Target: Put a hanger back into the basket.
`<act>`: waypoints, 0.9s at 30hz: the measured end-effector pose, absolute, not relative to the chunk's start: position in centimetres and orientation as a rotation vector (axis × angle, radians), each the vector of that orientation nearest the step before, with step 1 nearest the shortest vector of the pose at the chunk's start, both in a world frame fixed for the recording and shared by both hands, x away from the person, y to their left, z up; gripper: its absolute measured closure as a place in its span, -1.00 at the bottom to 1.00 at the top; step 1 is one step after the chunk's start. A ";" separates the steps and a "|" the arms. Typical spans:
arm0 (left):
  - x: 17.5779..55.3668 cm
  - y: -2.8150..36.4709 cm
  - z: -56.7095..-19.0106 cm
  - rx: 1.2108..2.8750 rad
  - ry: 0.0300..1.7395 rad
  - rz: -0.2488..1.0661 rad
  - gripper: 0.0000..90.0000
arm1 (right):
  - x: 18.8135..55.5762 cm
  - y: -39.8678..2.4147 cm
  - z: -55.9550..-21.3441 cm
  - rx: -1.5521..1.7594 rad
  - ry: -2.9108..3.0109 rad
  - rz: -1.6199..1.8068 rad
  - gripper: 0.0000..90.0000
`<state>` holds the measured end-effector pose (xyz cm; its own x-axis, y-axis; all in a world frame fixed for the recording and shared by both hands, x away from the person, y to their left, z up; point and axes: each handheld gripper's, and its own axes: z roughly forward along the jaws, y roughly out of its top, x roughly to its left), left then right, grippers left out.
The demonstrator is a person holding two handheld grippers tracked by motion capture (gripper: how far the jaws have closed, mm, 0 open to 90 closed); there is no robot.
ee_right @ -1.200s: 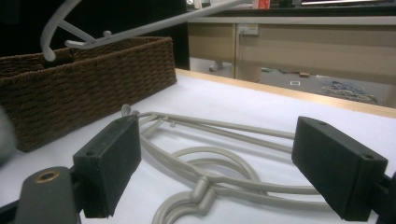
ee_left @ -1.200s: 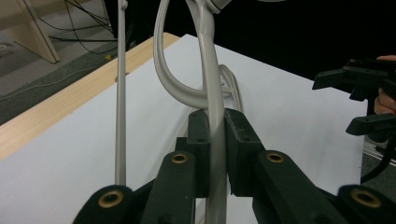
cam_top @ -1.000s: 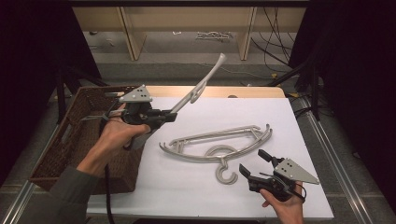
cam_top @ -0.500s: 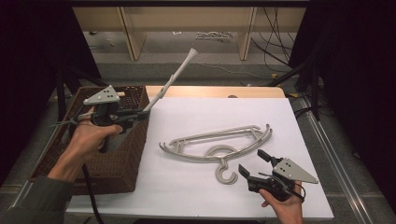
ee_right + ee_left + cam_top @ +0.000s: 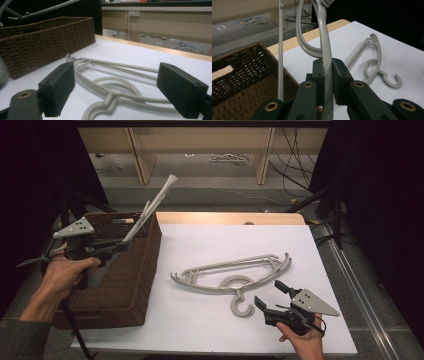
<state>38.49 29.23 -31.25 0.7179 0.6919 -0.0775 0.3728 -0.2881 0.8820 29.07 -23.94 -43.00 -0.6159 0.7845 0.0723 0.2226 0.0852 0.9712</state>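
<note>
Left of the high view: left gripper sits over the wicker basket, jaws clamped on a grey hanger that sticks up diagonally toward top centre. Second hanger lies flat on the white sheet mid-frame, hook toward the bottom edge. Right gripper at lower right, jaws spread, nothing between them, tips just beside that hook but not touching.

Left gripper view: both pads pinch the held hanger at centre frame; its body runs up to the top edge, a thin bar of it stands at left. Basket fills lower left, below the jaws. Flat hanger lies right of centre on the sheet.

Right gripper view: jaws released, pads wide apart at lower left and lower right. Flat hanger lies on the sheet between and beyond them, clear of both pads. Basket at upper left.
</note>
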 end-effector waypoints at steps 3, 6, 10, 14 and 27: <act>38.3 29.7 -31.7 1.862 0.858 0.382 0.81 | 29.2 -23.8 -43.2 0.985 1.886 1.573 -0.64; 38.0 30.6 -32.7 1.789 0.905 0.376 0.81 | 29.1 -23.9 -43.1 0.986 1.891 1.569 -0.64; 38.1 32.1 -33.4 1.867 0.926 0.460 0.81 | 29.2 -24.0 -43.1 0.998 1.880 1.557 -0.64; 37.9 32.8 -33.9 1.878 0.927 0.471 0.81 | 29.2 -24.0 -43.1 0.995 1.892 1.547 -0.64; 36.4 35.5 -35.2 1.899 0.902 0.495 0.81 | 29.4 -24.0 -43.3 1.002 1.892 1.545 -0.64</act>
<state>36.45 35.45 -35.25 0.6470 0.7618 -0.0336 0.3803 -0.2842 0.8802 29.39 -23.95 -43.28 -0.6065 0.7917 0.0726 0.2297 0.0871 0.9693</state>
